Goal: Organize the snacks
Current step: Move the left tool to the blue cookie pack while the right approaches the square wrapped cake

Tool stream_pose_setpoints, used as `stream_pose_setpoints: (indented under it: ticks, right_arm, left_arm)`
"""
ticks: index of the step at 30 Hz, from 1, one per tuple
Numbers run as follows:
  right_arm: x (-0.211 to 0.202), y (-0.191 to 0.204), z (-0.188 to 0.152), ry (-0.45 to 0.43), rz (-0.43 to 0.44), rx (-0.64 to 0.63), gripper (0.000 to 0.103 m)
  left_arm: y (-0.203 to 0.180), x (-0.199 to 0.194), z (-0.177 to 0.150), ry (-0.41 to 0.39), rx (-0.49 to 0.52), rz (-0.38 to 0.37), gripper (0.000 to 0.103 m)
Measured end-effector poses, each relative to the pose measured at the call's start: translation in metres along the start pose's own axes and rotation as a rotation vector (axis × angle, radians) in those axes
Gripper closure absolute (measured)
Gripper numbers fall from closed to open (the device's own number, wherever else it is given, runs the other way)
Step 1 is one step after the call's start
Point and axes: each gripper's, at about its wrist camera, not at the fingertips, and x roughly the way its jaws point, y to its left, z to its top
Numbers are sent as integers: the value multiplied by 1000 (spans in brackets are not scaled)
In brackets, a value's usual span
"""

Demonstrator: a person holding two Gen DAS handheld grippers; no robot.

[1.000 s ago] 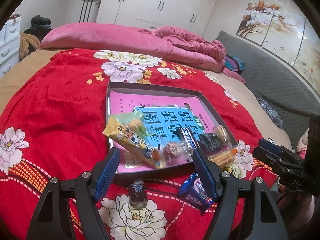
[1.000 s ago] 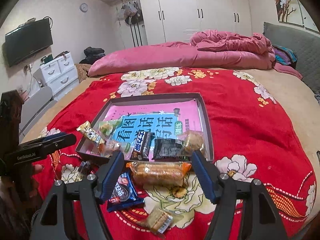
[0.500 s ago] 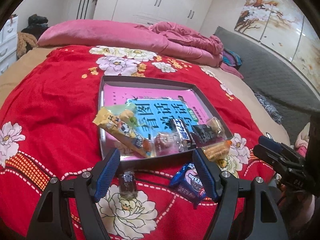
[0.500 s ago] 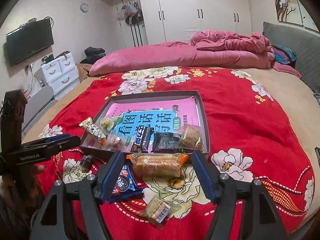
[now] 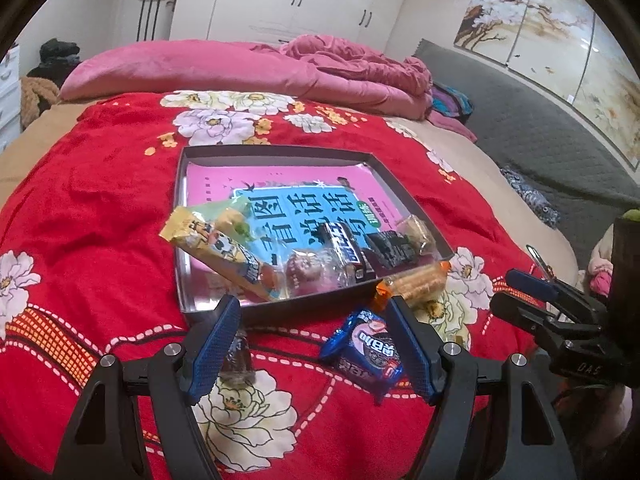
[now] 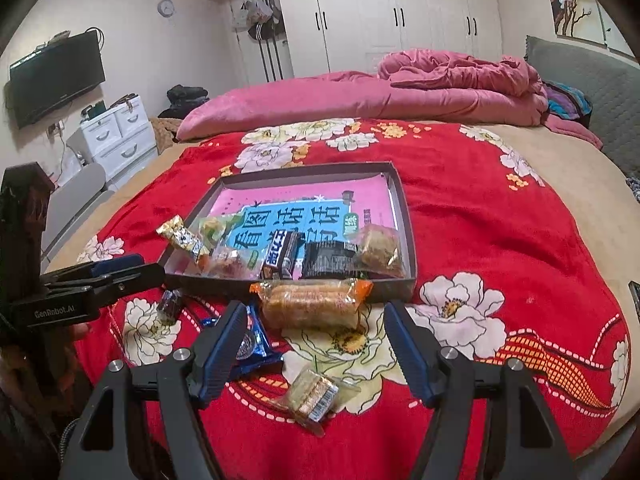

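Red floral blanket point(image 6: 480, 216) covers the bed; all items inspected lie on it, ahead of both grippers.

Tray point(image 6: 404, 216): dark, shallow, lying just beyond the right gripper point(image 6: 316, 344). A pink and blue booklet point(image 6: 304, 216) lines its floor, printed with large Chinese characters that I do not attempt to transcribe. Several snacks already lie along its near edge: a yellow bar point(image 5: 224, 256) hanging over the rim on the left gripper's side, a dark bar with white lettering point(image 6: 282, 256), a black packet point(image 6: 328, 258) and a clear-wrapped cake point(image 6: 378, 250). Judged about half done.

Outstanding, still on the blanket:
- Orange-ended biscuit pack point(image 6: 312, 300), straight ahead of the right gripper, touching the tray's near wall.
- Blue cookie packet point(image 5: 366, 354), between the fingers of the left gripper point(image 5: 316, 344); white lettering, apparently an Oreo-type brand, not fully legible.
- Small clear-wrapped biscuit point(image 6: 314, 396), below and between the right gripper's fingers, barcode visible.
- Small dark sweet point(image 5: 238, 356), just beside the left gripper's left finger.

Gripper state: both stand wide apart, holding nothing.

Other markings: "GenRobot.AI" on the left gripper's body as seen from the right wrist view; "DAS" on the right gripper's body in the left wrist view.
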Motion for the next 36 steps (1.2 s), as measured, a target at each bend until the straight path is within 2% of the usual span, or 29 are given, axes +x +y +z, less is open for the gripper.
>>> stream_pose_setpoints:
  ticks: [16, 28, 36]
  right_arm:
    - [6, -3, -19, 68, -19, 27, 32]
    - [18, -1, -30, 149, -31, 23, 32]
    - [35, -7, -43, 229, -30, 68, 32]
  left_arm:
    - [-27, 10, -11, 43, 121, -4, 27]
    - [-31, 21, -18, 90, 138, -13, 27]
    - [-38, 30, -23, 116, 169, -15, 27]
